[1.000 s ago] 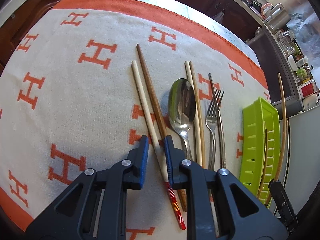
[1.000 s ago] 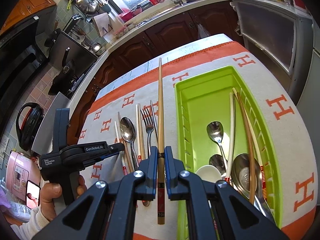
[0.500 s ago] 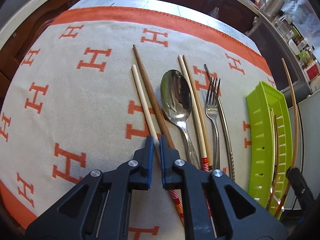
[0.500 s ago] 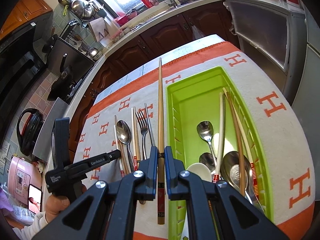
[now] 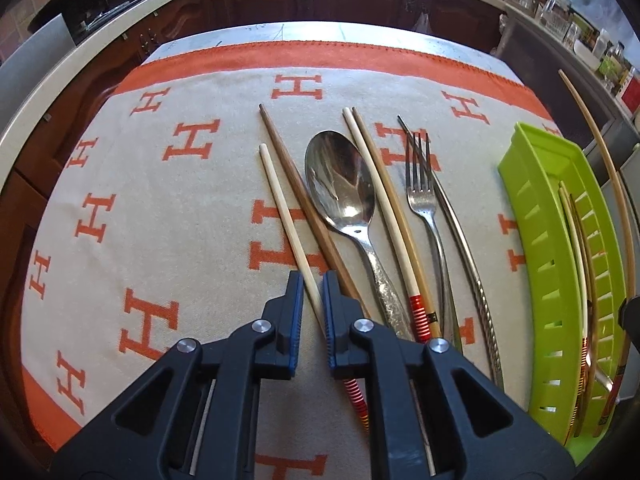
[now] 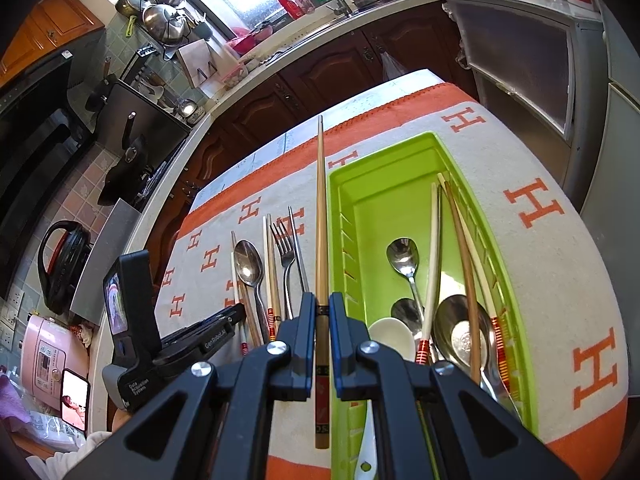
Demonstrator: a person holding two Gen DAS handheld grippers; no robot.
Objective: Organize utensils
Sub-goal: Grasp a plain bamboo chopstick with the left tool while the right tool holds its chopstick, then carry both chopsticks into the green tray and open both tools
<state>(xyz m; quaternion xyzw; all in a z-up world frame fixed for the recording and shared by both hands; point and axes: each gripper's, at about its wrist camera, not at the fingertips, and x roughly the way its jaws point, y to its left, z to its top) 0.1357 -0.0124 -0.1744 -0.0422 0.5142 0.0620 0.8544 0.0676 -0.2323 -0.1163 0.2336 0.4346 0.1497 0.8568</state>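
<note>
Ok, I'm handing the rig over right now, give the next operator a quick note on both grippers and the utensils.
Left gripper: jaws astride the pale chopstick on the cloth, nearly shut; grip not confirmed.
Right gripper: shut on a tan chopstick, held beside the green tray, not yet in.
Done: spoons and several chopsticks lie in the tray.
Left on the cloth: brown chopstick, spoon, chopstick pair, fork, metal chopstick.
</note>
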